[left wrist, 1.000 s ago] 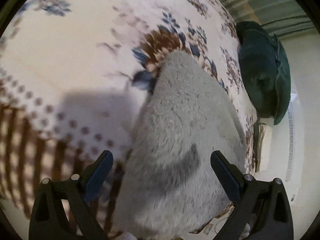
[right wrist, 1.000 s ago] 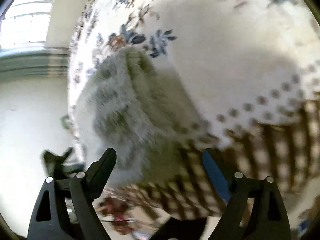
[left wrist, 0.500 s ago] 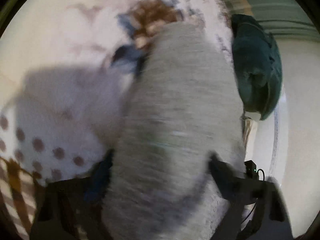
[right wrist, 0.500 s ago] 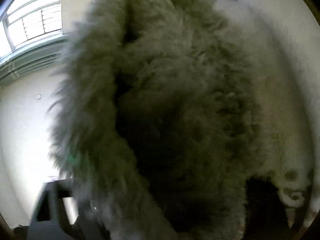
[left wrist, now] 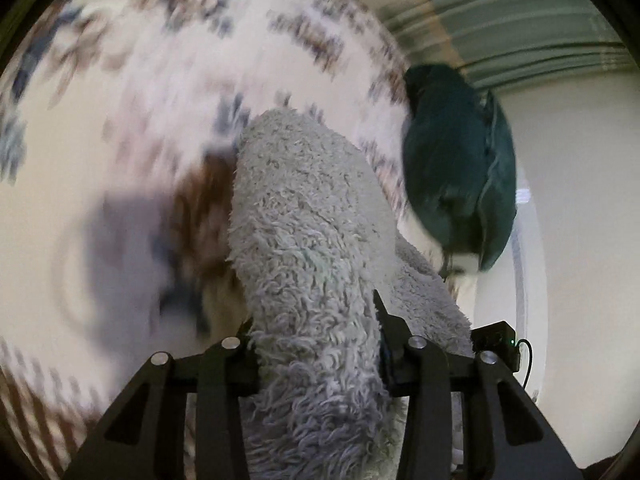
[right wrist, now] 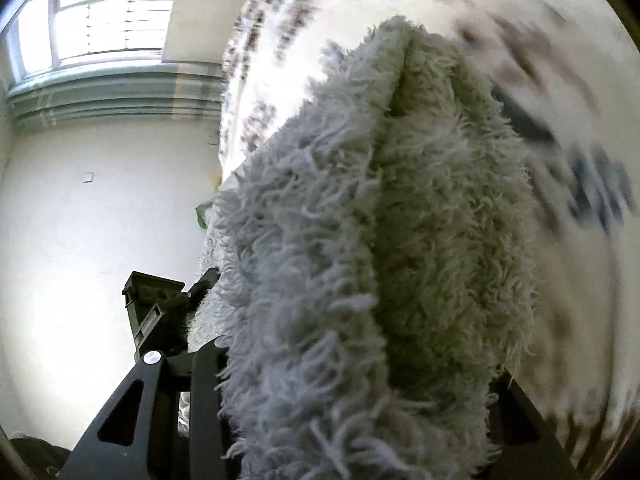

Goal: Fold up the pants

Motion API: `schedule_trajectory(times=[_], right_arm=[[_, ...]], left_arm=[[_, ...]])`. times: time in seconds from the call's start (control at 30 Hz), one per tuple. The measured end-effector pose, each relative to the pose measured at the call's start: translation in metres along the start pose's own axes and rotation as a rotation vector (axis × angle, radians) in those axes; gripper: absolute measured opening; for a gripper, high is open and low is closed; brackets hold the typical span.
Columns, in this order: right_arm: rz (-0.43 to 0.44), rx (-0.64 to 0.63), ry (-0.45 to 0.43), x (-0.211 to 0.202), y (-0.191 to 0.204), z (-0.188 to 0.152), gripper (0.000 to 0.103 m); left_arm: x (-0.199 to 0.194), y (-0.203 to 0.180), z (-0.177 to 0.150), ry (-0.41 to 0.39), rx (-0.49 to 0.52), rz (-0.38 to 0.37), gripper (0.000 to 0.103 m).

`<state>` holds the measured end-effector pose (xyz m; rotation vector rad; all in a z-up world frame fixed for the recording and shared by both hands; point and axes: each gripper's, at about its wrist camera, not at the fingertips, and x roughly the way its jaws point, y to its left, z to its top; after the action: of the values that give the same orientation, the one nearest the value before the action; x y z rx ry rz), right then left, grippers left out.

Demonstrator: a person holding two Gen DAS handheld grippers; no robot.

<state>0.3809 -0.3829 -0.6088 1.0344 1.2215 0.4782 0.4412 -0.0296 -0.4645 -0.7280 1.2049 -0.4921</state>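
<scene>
The fluffy grey pants [left wrist: 308, 216] lie bunched on a flower-patterned bedspread [left wrist: 120, 120], one end raised off it. In the left wrist view my left gripper [left wrist: 312, 330] has a thick fold of the fleece between its jaws, which are still closing, and the pads press into the pile. In the right wrist view the pants [right wrist: 360, 220] fill most of the picture and hang over my right gripper [right wrist: 356, 384]. Its jaws are also closing and squeeze the fleece, which hides the fingertips. The bedspread [right wrist: 540, 20] is blurred behind.
A dark green garment [left wrist: 452, 168] lies at the bedspread's right edge, just beyond the pants. A pale wall and a window [right wrist: 100, 20] lie off the bed's side. A black device [right wrist: 156, 304] shows beside the fleece in the right wrist view.
Both grippers stood wide open over the flat pants. They have come down onto the fleece, narrowed on it and lifted it off the bedspread, moving forward.
</scene>
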Motion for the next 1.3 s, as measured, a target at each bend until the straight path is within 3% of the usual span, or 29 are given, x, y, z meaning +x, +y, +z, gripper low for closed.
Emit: schedule_trajectory(times=[0.1, 0.33, 0.47, 0.53, 0.63, 0.77, 0.83, 0.9, 0.93, 1.0, 1.03, 1.07, 1.1, 1.17, 1.3], right_arm=[[0.007, -0.036, -0.042, 0.013, 0.034, 0.059, 0.045], [0.01, -0.115, -0.115, 0.107, 0.092, 0.208, 0.045], [-0.007, -0.135, -0.132, 0.177, 0.094, 0.285, 0.045], [-0.062, -0.135, -0.14, 0.208, 0.085, 0.314, 0.045], [-0.128, -0.097, -0.111, 0.239, 0.065, 0.341, 0.046], [-0.182, -0.082, -0.076, 0.246, 0.053, 0.347, 0.061], [-0.286, -0.091, -0.083, 0.239, 0.059, 0.339, 0.077], [-0.414, -0.151, -0.14, 0.239, 0.085, 0.347, 0.077], [-0.52, -0.209, -0.189, 0.229, 0.102, 0.336, 0.077], [-0.639, -0.288, -0.254, 0.213, 0.136, 0.319, 0.078], [-0.683, -0.316, -0.279, 0.202, 0.148, 0.309, 0.087], [-0.729, -0.344, -0.311, 0.19, 0.164, 0.299, 0.099], [-0.78, -0.369, -0.344, 0.179, 0.179, 0.286, 0.102], [-0.858, -0.403, -0.382, 0.144, 0.206, 0.256, 0.103], [-0.927, -0.465, -0.412, 0.106, 0.265, 0.214, 0.103]], left_arm=[[-0.002, 0.001, 0.068, -0.04, 0.031, -0.024, 0.038], [0.03, 0.028, 0.262, -0.129, 0.104, -0.016, 0.038], [0.066, 0.062, 0.333, -0.139, 0.133, 0.02, 0.038], [0.086, 0.082, 0.353, -0.108, 0.129, 0.066, 0.038], [0.111, 0.109, 0.361, -0.034, 0.108, 0.138, 0.038], [0.108, 0.119, 0.356, -0.007, 0.088, 0.148, 0.043], [0.099, 0.109, 0.348, -0.021, 0.118, 0.239, 0.057], [0.09, 0.093, 0.34, -0.042, 0.171, 0.369, 0.073], [0.085, 0.083, 0.334, -0.056, 0.195, 0.413, 0.079], [0.075, 0.066, 0.323, -0.087, 0.234, 0.488, 0.087], [0.067, 0.051, 0.311, -0.107, 0.268, 0.537, 0.093], [0.062, 0.043, 0.304, -0.127, 0.296, 0.575, 0.094], [0.057, 0.032, 0.296, -0.145, 0.322, 0.621, 0.094], [0.043, 0.009, 0.277, -0.175, 0.359, 0.677, 0.094], [0.015, -0.03, 0.244, -0.223, 0.403, 0.733, 0.094]])
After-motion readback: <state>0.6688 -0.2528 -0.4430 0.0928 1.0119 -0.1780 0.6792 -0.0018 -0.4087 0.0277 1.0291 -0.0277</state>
